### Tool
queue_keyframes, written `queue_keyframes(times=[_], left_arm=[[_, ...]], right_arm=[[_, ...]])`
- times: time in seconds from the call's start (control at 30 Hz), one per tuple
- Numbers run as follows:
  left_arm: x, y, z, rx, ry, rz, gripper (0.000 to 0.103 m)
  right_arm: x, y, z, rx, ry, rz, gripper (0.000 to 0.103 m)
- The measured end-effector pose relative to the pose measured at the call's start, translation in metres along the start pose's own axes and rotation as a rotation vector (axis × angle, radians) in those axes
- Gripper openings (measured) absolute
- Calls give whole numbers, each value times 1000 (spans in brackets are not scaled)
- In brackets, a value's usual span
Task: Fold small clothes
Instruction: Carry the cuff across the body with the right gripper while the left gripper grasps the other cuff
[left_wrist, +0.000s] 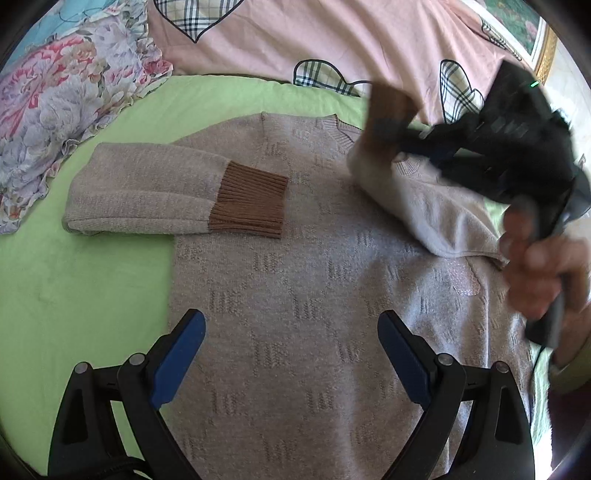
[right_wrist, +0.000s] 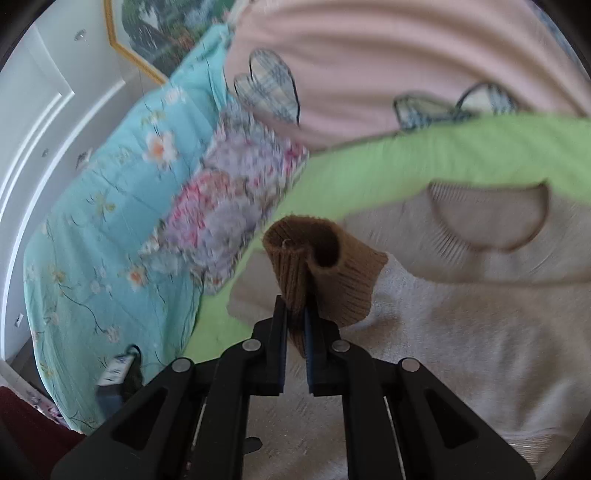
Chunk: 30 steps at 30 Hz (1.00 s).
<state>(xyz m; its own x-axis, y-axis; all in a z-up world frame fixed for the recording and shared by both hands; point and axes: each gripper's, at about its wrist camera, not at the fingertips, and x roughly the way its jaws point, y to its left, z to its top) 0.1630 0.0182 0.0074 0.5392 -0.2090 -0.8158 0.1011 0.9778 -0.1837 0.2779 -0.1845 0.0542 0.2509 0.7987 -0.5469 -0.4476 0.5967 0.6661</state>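
A beige knit sweater (left_wrist: 314, 280) lies flat on a green sheet (left_wrist: 74, 288). Its left sleeve (left_wrist: 147, 192) is folded across the chest, brown cuff (left_wrist: 249, 201) on the body. My left gripper (left_wrist: 291, 328) is open and empty, low over the sweater's lower body. My right gripper (right_wrist: 296, 314) is shut on the other sleeve's brown cuff (right_wrist: 317, 266) and holds it lifted over the sweater near the collar (right_wrist: 487, 218). In the left wrist view the right gripper (left_wrist: 384, 125) shows blurred at the upper right, the sleeve (left_wrist: 424, 206) hanging from it.
A pink quilt with plaid hearts (left_wrist: 332, 40) lies beyond the sweater. A floral pillow (left_wrist: 62, 110) sits at the left, a turquoise floral quilt (right_wrist: 103, 221) beside it. The person's hand (left_wrist: 543, 262) is at the right edge.
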Motion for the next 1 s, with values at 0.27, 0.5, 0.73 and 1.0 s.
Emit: queue_keyframes(times=[0.27,0.5,0.73,1.0], left_arm=[[49,13,22,-70,69,-96,95],[89,7,56,-136,69,-182,95],[100,2,77,-129,73,-220,5],[75,2,71,-34,63,-121,6]], right_arm=[[21,-29,-26,123,89,-21,28],[-41,-39,-26,154,-39,-67,44],[-117,-53,-51,228,-199,-158,45],[-197,-81,-59,271,-338,-515,45]])
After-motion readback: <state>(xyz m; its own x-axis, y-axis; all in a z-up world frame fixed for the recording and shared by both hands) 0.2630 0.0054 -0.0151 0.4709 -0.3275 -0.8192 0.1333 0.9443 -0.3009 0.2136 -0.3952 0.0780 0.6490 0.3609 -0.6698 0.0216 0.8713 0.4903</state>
